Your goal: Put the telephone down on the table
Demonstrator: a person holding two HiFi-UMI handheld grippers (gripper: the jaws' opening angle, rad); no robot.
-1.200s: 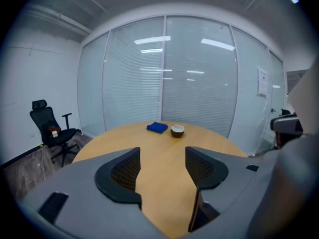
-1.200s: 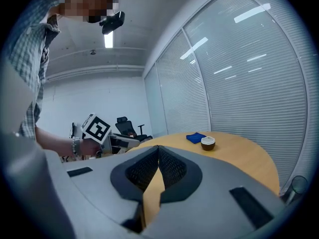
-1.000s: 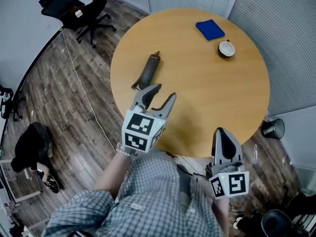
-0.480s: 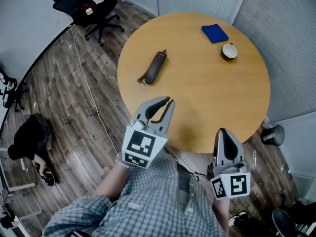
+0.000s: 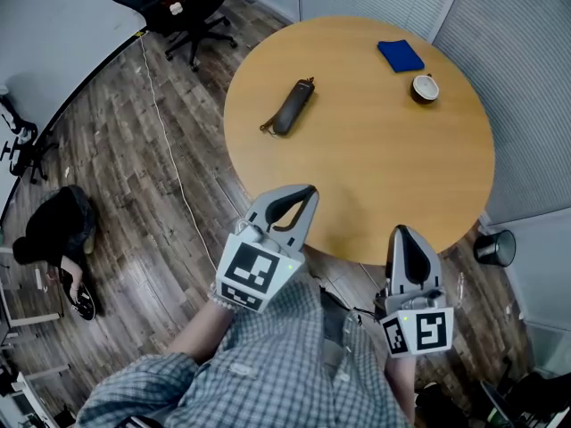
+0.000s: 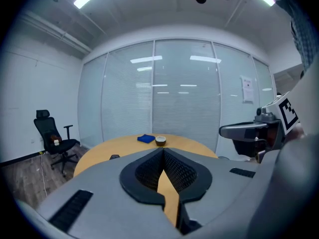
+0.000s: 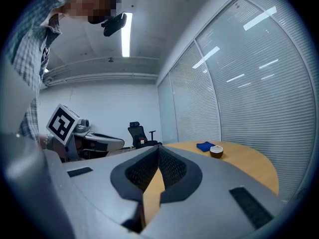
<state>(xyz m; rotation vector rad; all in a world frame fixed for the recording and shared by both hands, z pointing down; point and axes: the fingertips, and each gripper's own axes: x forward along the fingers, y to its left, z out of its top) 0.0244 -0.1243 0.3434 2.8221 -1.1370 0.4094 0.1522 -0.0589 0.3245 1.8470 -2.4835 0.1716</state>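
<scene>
Since the earlier frame, the left gripper (image 5: 306,192) has drawn back from the telephone (image 5: 293,108) toward the lower part of the head view, and it now hangs over the near rim of the table (image 5: 357,176). Its jaws, spread just beside the telephone's lower end a second ago, have just been closing and are now pressed together with nothing between them. The right gripper (image 5: 403,232) sits at lower right much as before, its jaws likewise pressed together and empty.

Task item: the telephone lies flat on the upper-left part of the round tabletop, well apart from both grippers. It is also well apart from the blue cloth (image 5: 401,55) and the cup (image 5: 425,88) at upper right. It does not appear to have shifted on the table.

Handling assessment: the telephone looks like a slim, rigid handset with a dark, smooth casing. It is probably light and stiff, and somewhat slippery under the pads. The soundest hold would be across the narrow middle of its body. A short cord (image 5: 267,127) at its lower-left end is limp and could drag or snag.

Status: judged from its position, the telephone is already set down and released. An office chair (image 5: 174,3) stands off the table at upper left.
</scene>
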